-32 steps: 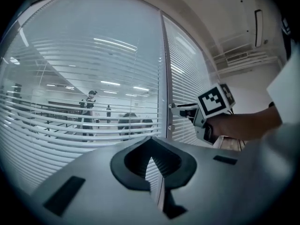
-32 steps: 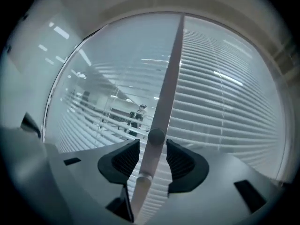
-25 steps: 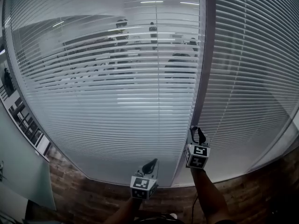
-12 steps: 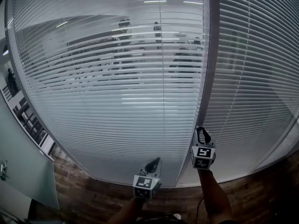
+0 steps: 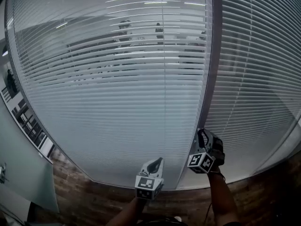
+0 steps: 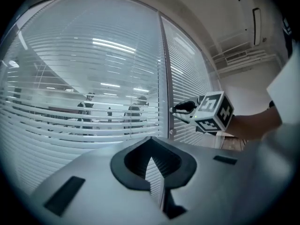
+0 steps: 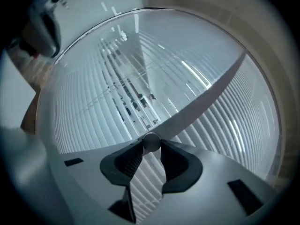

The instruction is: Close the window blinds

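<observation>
Right gripper view is showing my right gripper [image 7: 150,147], jaws just closing, clamping the small round grey knob [image 7: 150,141] on the frame. I'm rolling it, and the white slatted window blinds [image 5: 117,107] are tilting shut. My left gripper [image 6: 150,140] is idling closed, empty.

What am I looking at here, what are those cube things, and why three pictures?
A person holds a two-jaw gripper in each hand; the marked cubes belong to them. The head camera's picture shows a glass wall with slatted blinds. The other two come from a camera riding on each gripper. The left gripper is shut and empty. The right gripper has just been closing its jaws onto a small round knob at the frame post between the panes.
</observation>
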### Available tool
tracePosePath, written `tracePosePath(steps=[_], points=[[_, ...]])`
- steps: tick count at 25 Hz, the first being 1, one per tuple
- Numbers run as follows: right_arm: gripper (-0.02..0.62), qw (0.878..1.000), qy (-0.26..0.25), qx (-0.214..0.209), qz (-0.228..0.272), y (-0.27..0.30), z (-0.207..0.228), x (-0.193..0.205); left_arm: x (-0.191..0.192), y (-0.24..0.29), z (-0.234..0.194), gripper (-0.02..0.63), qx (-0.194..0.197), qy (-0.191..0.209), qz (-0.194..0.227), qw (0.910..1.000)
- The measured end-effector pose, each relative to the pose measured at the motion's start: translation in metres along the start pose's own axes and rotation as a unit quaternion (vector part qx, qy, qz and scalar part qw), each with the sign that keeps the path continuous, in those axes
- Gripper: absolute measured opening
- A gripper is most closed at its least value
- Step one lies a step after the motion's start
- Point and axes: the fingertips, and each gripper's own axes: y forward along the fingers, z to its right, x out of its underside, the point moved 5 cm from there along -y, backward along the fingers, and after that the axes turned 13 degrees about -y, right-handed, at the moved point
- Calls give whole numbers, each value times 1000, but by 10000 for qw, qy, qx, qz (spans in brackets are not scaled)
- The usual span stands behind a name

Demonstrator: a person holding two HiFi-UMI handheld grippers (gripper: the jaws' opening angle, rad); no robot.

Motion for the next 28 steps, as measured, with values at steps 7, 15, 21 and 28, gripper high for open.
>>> tracePosePath(steps=[7,15,21,28], points=[[121,9817,-1901,95,-42,-1,-5,0,-13,5,-2,0,20,23,171,9998],[123,9805,-1960,128,57,-5,-9,-3,-25,9,-5,0,-108,130,331,9993],[150,9815,1885,-215,256,-15,1,4,-17,6,-5,0,-80,42,293,9995],[169,9040,4260,-280,221,0,4,9,-11,3,-9,0,-103,-136,193,9997]])
